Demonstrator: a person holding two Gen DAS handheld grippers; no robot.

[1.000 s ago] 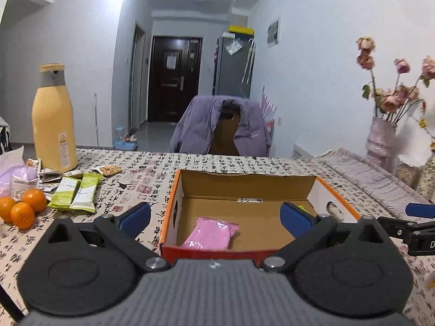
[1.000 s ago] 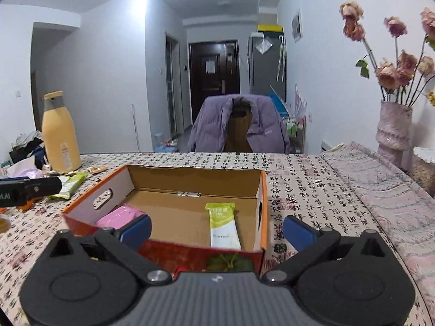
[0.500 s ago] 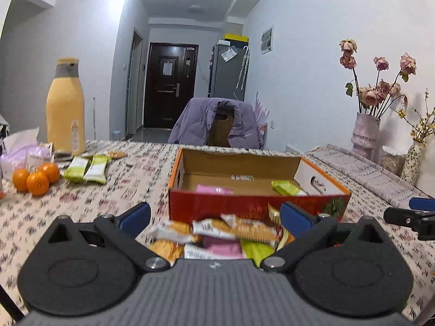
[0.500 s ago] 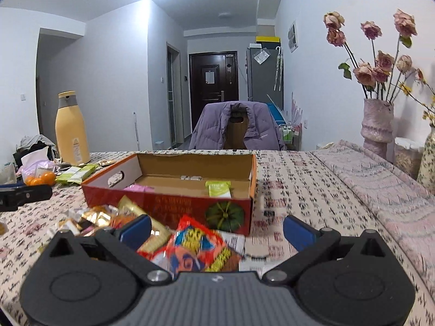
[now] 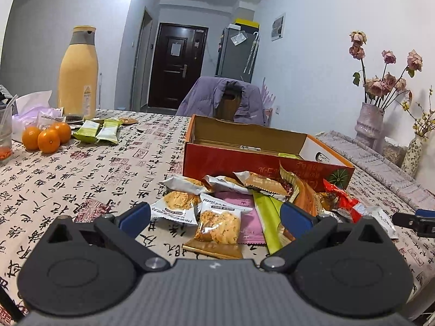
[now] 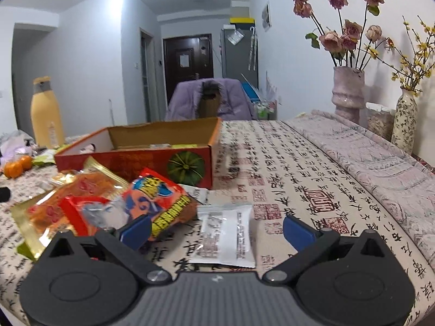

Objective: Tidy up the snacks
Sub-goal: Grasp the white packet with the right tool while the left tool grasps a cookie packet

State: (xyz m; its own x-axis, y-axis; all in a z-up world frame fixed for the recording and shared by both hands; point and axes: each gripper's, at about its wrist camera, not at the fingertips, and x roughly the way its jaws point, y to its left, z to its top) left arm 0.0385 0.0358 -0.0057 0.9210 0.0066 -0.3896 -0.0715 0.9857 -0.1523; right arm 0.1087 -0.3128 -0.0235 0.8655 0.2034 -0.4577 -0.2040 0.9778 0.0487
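Left gripper (image 5: 214, 216): jaws spread wide, holding nothing, low over the counter (image 5: 81, 168). A cookie packet (image 5: 221, 221) lies between the fingers at 12 o'clock, overlapping a second cookie packet (image 5: 175, 207) at 11 o'clock, a pink packet (image 5: 246, 217) and a green bar (image 5: 267, 217) at 1 o'clock.

Risk: closing here could pinch two or three overlapping wrappers at once, or crush the cookies; the film looks slick and may slip out on the lift.

The box (image 5: 261, 152) stands just behind the heap at 12 o'clock, open, with a few snacks already inside. Its near wall is tall from this height, so a low carry could catch it and push the box away.

Right gripper (image 6: 216, 231): jaws equally wide, empty. A white sachet (image 6: 227, 235) lies flat between the fingers at 12 o'clock. The orange bag (image 6: 160, 201) touches the left finger (image 6: 136, 231) at 10 o'clock.

Risk: the flat sachet offers no raised edge, so the fingers may skate over it; the closing left finger could also drag the orange bag and disturb the pile. The two grippers work near each other and could collide.
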